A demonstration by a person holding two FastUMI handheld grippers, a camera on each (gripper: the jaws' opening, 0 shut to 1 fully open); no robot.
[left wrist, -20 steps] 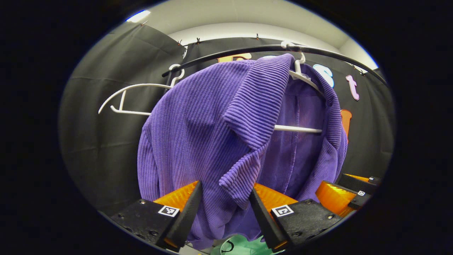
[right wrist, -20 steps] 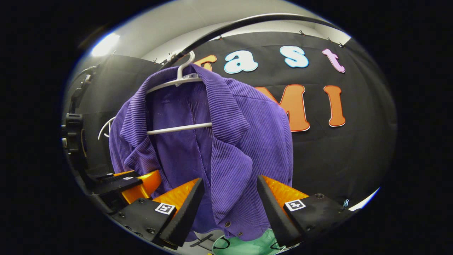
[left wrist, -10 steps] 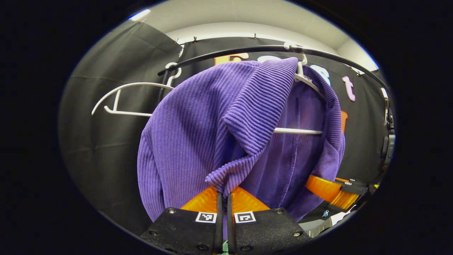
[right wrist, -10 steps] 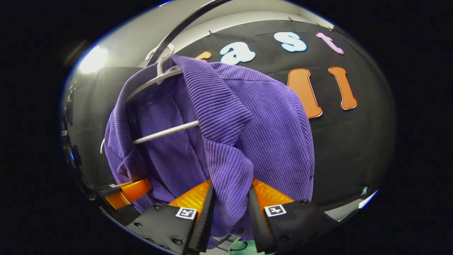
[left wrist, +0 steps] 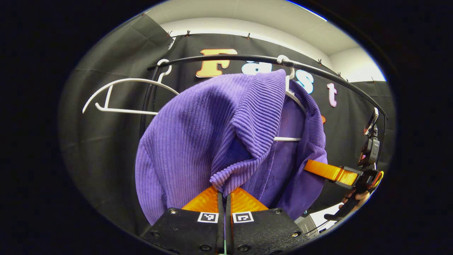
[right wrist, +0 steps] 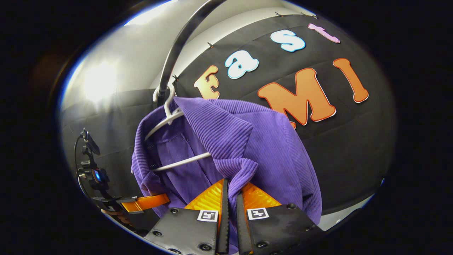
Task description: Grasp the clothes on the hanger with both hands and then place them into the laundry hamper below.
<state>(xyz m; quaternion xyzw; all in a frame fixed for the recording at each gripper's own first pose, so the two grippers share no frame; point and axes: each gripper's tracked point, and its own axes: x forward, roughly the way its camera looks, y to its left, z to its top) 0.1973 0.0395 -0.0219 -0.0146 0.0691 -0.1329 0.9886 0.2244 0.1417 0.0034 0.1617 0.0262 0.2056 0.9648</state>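
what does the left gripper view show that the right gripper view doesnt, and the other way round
Left gripper view: a bare white hanger on the black rail, beside the purple jacket, and the left hand-held gripper shut on one lapel.

Right gripper view: the right hand-held gripper shut on the other lapel, and a ceiling light glare.

Both: the jacket on its white hanger under the rail, and the other hand-held gripper off to the side.

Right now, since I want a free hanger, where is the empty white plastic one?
In the left gripper view, the empty white plastic hanger hangs at upper left on the black rail, beside the purple ribbed jacket.
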